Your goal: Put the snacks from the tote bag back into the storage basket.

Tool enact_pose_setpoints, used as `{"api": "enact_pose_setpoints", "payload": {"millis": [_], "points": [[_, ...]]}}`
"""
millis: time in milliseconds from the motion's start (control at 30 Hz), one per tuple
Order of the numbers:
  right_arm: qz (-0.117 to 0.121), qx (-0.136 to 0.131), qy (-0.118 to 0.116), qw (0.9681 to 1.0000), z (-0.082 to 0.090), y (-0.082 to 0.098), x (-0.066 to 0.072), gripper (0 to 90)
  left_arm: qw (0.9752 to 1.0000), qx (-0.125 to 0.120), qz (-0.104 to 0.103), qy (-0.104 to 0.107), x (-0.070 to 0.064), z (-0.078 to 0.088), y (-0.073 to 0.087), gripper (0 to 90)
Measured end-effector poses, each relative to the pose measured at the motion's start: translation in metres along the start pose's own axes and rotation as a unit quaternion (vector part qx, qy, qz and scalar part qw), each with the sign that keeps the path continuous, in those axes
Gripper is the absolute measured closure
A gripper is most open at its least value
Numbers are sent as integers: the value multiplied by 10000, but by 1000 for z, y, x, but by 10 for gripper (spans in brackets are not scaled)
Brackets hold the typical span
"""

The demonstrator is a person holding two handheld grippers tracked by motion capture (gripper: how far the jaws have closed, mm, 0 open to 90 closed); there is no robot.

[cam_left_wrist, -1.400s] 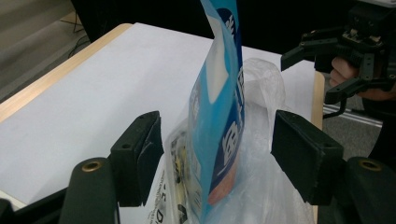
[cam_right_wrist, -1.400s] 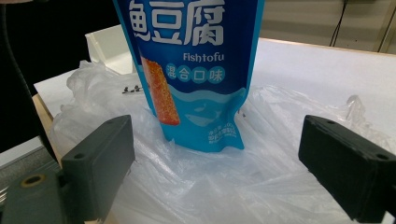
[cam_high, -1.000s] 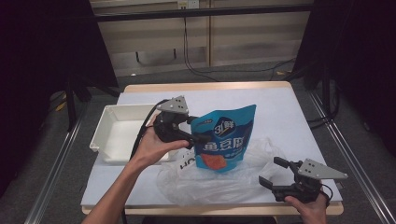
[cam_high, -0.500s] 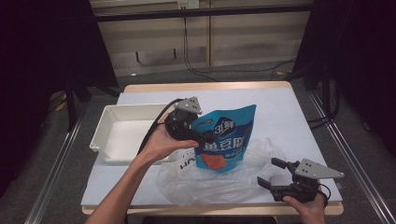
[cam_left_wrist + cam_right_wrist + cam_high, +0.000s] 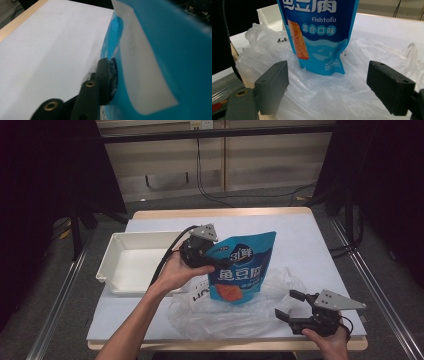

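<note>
white-covered counter (image 5: 310,240) under dark surrounds, white tray (image 5: 131,262) at the left side, crumpled clear plastic bag (image 5: 235,312) spread across the near middle.

blue fish tofu pouch (image 5: 242,269) stands upright, long axis near vertical, its bottom edge resting on the plastic bag, top corner tilted toward the far right. left gripper (image 5: 216,264) comes in from the pouch's left edge at upper-mid height; its jaws have just been closing and in the left gripper view one jaw presses flat on the blue film (image 5: 160,50), so i read it as pinching the pouch's side edge. the other jaw is hidden behind the film.

right gripper (image 5: 292,306) sits low at the near right corner of the counter, jaws spread wide, nothing between them. right gripper view looks straight along them at the pouch's lower half (image 5: 319,37) and the bag (image 5: 317,95) under it: pouch is ahead and above the jaws' line, bag lies directly in front and between the jaws' reach.

key relation: pouch hangs from the left gripper just over the bag's middle, right gripper is the nearer one to the bag's loose near edge. judgement: next move is right gripper taking the bag's rim so the pouch can go in bottom first; bag mouth position i can't tell from these folds.
</note>
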State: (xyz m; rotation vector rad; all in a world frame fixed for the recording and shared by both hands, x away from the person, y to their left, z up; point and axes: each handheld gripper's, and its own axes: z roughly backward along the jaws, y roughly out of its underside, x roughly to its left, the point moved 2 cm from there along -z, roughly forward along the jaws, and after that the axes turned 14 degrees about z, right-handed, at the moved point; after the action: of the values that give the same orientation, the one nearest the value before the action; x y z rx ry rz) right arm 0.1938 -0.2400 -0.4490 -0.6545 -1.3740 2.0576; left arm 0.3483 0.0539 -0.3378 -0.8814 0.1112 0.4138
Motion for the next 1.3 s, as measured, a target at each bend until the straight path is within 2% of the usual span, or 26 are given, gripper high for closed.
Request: {"api": "enact_pose_setpoints", "payload": {"millis": [33, 200, 300, 367, 433, 567, 600, 733, 833, 900, 1000, 1067, 1200, 1300], "points": [[-7, -6, 8, 10000, 0, 0, 0, 181, 10000, -31, 42, 25, 0, -1, 0, 799], [-9, 9, 18, 10000, 0, 0, -1, 183, 10000, 3, -15, 70, 0, -2, 0, 867], [-23, 17, 39, 10000, 0, 0, -1, 182, 10000, 10, -64, -26, 1, -2, 0, 888], [-18, 27, 53, 10000, 0, 0, -1, 182, 10000, 7, -47, -2, 1, -2, 0, 899], [-13, 37, 68, 10000, 0, 1, -1, 183, 9999, 40, -116, -12, 1, -2, -1, 900], [-25, 53, 56, 10000, -1, 1, -1, 183, 10000, -23, -43, 14, 2, -3, -1, 900], [-21, 49, 56, 10000, -1, 1, -1, 183, 10000, 22, -94, -17, 3, -2, -2, 900], [-38, 40, 76, 10000, 0, 1, -2, 182, 10000, -58, -34, 23, 4, -3, -3, 900], [-47, 20, 102, 9999, 1, 1, -4, 180, 10000, -38, -81, 19, 4, -3, -4, 900], [-60, 10, 122, 9999, 2, 1, -5, 179, 10000, -44, -33, 24, 3, -5, -7, 900], [-58, 15, 115, 9999, 2, 1, -5, 176, 10000, 2, -79, 22, 2, -6, -12, 900], [-60, 5, 113, 9999, 3, 1, -5, 167, 10000, 17, -8, -59, 1, -8, -17, 900], [-111, -39, 107, 9999, 4, 1, -5, 164, 9999, 50, -78, -102, -4, -8, -25, 900], [-117, -31, 121, 9999, 4, 2, -6, 164, 9999, 45, -141, -38, -6, -6, -29, 900]]}}
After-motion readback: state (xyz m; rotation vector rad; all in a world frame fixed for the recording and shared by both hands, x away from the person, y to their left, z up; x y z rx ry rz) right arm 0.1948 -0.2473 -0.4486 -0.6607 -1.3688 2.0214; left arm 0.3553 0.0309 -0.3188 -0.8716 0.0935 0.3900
